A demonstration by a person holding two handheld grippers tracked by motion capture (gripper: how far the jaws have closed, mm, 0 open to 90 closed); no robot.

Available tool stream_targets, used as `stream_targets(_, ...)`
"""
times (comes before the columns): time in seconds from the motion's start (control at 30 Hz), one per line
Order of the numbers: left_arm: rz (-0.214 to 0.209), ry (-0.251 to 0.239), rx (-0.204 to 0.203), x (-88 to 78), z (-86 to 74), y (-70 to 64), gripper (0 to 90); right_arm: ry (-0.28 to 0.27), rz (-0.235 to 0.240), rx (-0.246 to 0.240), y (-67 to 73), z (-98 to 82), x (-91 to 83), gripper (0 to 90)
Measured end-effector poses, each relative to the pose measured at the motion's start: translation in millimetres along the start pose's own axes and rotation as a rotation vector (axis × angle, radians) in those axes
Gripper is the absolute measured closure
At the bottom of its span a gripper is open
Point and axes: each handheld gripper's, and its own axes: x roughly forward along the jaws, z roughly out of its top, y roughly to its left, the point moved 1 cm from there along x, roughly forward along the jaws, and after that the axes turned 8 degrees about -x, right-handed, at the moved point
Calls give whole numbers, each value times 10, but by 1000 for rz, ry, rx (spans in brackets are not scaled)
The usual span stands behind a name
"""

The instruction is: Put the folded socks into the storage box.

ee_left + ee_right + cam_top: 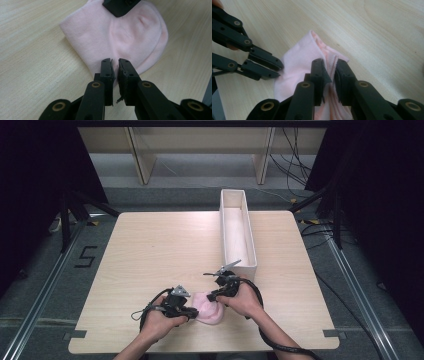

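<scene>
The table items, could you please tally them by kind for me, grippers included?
Pink knit hat: 1
Long white box: 1
Handheld grippers: 2, left gripper and right gripper, both clamped on the hat
Total: 4

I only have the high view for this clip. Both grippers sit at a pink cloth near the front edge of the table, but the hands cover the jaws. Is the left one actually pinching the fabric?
Observer: Yes. In the left gripper view the left gripper is closed on the near edge of the pink hat, a knit beanie lying flat.
Operator: And the right one?
Observer: In its own view the right gripper has folded layers of the hat's edge pinched between its jaws.
Operator: Are the two grips on the same side?
Observer: No, on opposite edges; the left gripper's jaws meet the cloth beside the right's.
</scene>
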Motion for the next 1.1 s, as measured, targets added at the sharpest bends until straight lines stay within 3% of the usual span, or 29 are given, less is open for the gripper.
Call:
stream_targets(0.07,2,10,17,-10,-1,7,812,-4,-9,-11,25,13,-22,781)
stream_targets(0.27,2,-23,-15,-14,1,-18,775,-15,-14,-39,92,42,-82,782)
stream_targets(0.33,7,-31,-12,-34,11,-9,764,-31,-17,-84,74,51,-82,781)
stream_targets(0.43,9,-67,-26,-62,28,-4,749,-28,-25,-58,99,62,-122,781)
stream_targets(0.67,10,-108,-37,-130,61,9,724,-44,-45,-106,117,111,-227,781)
stream_targets(0.73,11,-121,-45,-154,68,9,716,-54,-41,-94,126,122,-253,781)
stream_targets(0.77,14,-127,-41,-166,71,13,712,-56,-53,-123,115,131,-274,781)
stream_targets(0.9,21,-147,-42,-198,84,22,701,-50,-69,-116,115,141,-327,780)
stream_targets(0.93,15,-146,-41,-205,88,26,698,-30,-78,-83,138,140,-346,780)
stream_targets(1.1,15,-154,-40,-219,106,31,687,-45,-78,-106,115,149,-375,780)
